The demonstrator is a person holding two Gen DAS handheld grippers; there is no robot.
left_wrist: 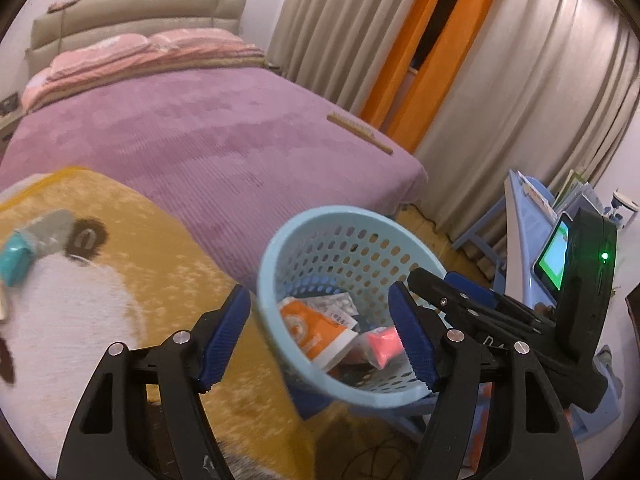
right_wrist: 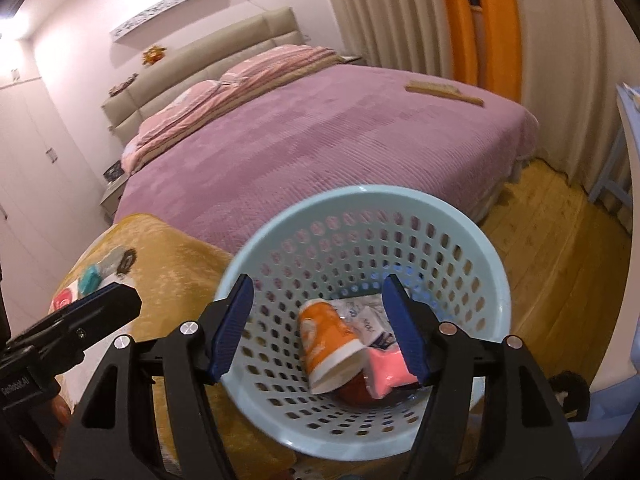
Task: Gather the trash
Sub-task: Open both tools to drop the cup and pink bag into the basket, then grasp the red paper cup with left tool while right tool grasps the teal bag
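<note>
both claws gape empty over the blue perforated basket (right_wrist: 460, 240). the teal packet (left_wrist: 14, 250), probably a wrapper, lies on the yellow blanket (left_wrist: 160, 240), well left of the left gripper (left_wrist: 320, 336), which is nearer than the right gripper (right_wrist: 320, 328).

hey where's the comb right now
The wooden comb lies on the purple bedspread near the bed's far right edge, close to the curtains, well beyond the blue basket in both wrist views.
</note>
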